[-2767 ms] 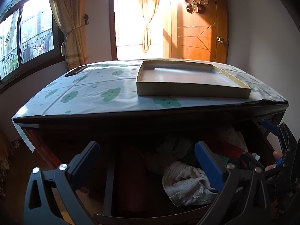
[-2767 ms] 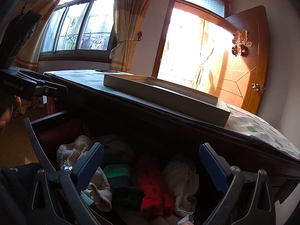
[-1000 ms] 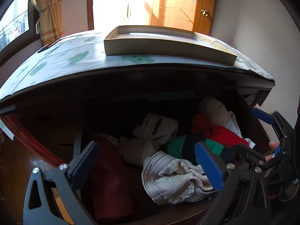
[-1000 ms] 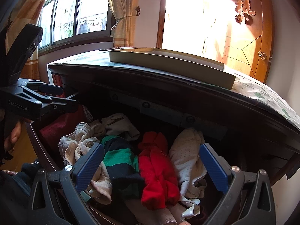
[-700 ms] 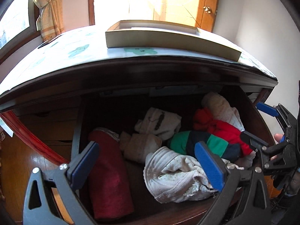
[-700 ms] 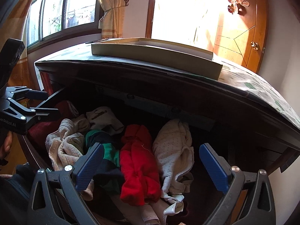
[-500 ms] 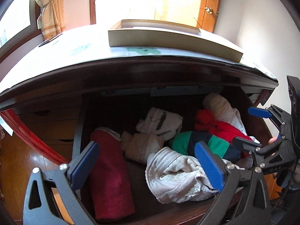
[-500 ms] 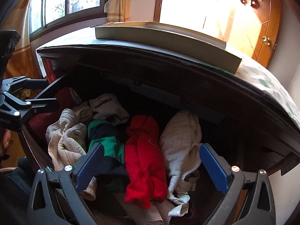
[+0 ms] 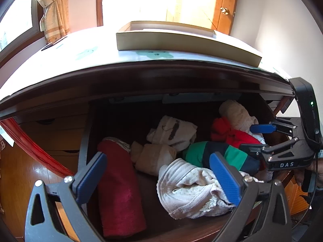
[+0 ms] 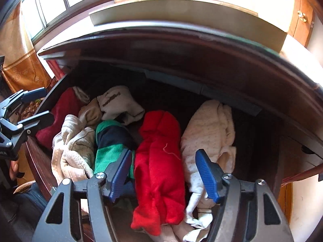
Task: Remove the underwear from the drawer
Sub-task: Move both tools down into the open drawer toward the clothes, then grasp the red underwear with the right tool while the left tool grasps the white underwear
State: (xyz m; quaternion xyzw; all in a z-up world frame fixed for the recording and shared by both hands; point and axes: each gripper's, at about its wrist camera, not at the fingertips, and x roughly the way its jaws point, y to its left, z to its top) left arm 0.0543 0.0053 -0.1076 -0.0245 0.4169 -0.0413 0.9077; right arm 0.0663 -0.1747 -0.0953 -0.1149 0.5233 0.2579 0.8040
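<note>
The open drawer point(image 9: 84, 141) holds several bundled garments. A bright red one point(image 10: 159, 157) lies between a green-and-navy striped one point(image 10: 109, 141) and a cream dotted one point(image 10: 210, 129). My right gripper point(image 10: 163, 171) points steeply down over the red garment. Its jaws are closing, with the red cloth between them and a gap still showing at each pad. In the left wrist view the right gripper point(image 9: 256, 138) hangs over the red garment point(image 9: 232, 133). My left gripper point(image 9: 158, 178) stands open and empty above an off-white quilted garment point(image 9: 189, 185) at the drawer front.
A dark red towel point(image 9: 119, 189), a beige roll point(image 9: 155, 157) and a white piece with brown marks point(image 9: 173, 131) fill the drawer's left half. The dresser top point(image 9: 80, 56) overhangs the drawer and carries a shallow cardboard box point(image 9: 181, 40). Door point(image 9: 224, 10) and curtain point(image 9: 52, 10) stand behind.
My right gripper has tipped downward and come closer over the red garment, and its jaws have narrowed. The left gripper tilted down earlier and has since held still, open.
</note>
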